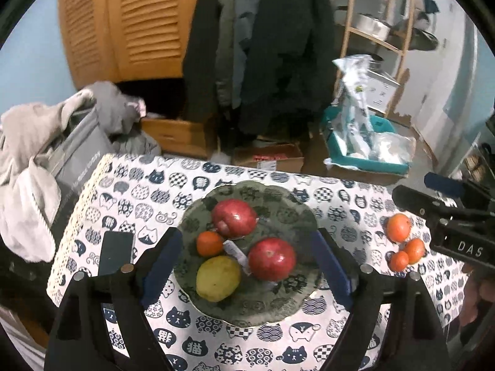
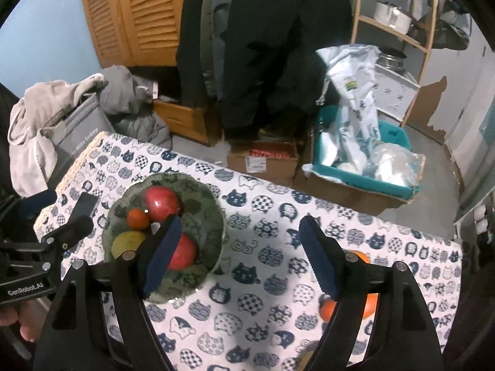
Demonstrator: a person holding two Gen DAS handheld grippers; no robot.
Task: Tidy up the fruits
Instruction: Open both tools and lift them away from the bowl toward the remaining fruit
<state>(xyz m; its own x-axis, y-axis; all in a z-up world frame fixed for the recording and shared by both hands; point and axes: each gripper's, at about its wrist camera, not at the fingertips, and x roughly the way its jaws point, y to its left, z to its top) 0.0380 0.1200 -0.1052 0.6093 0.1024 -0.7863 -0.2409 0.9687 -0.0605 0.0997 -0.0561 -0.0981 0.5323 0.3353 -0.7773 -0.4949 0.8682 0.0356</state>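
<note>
A green glass plate on the cat-print tablecloth holds two red apples, a small orange and a yellow-green fruit. Three small oranges lie on the cloth to the plate's right. My left gripper is open and empty above the plate, its fingers on either side of it. My right gripper is open and empty above bare cloth, right of the plate. Oranges show partly behind its right finger. The right gripper's body shows in the left wrist view.
A dark phone lies on the cloth left of the plate. Beyond the table's far edge are a grey bag with clothes, cardboard boxes, a teal bin of bags and a wooden shelf.
</note>
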